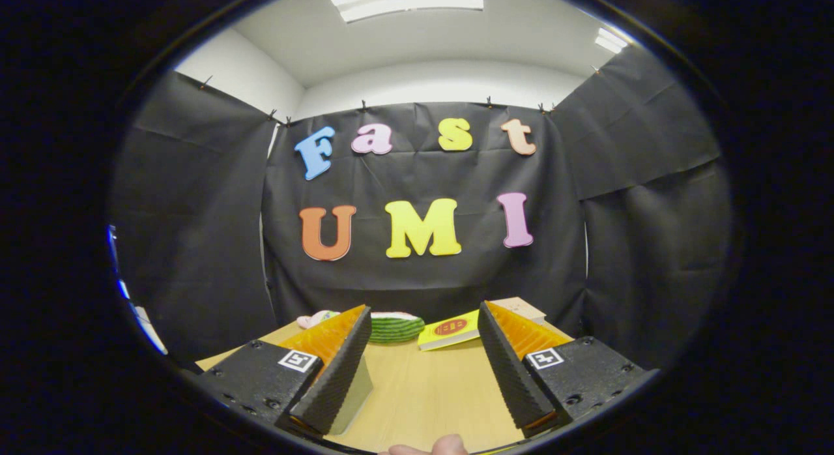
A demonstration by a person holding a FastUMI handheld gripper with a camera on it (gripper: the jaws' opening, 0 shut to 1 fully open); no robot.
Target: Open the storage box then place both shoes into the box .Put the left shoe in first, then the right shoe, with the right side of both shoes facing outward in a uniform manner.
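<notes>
- Gripper view: my gripper (423, 351) is held level and well above the wooden table (423, 390), looking across it toward the back wall of the booth. Its two fingers stand wide apart with nothing between them but bare tabletop.
- Beyond the fingertips, at the far end of the table, lies a green, ribbed-looking shoe (394, 327), low and flat; just to its left a pale pink bit (314, 319) peeks out past my left finger. I take that for part of the other shoe, but too little of it shows to be sure.
- To the right of the green shoe, partly behind my right finger, sits the storage box (479, 323): a flat yellow face with a red round mark and a tan panel behind it. Its lid looks down, though from this low angle I cannot swear to it.
- A fingertip (449, 445) of a hand shows at the near edge of the table, below the gripper.
- Both shoes seem to lie on the table outside the box, so my reading is that the box wants dealing with before any shoe goes in. To do that well I would keep the fingers spread, come in low and square to the box's front edge, and catch the lid by its lip instead of pushing the whole box back toward the wall.
- Pose: the gripper points straight ahead and sits nearly level, set back from everything on the table, touching nothing.
</notes>
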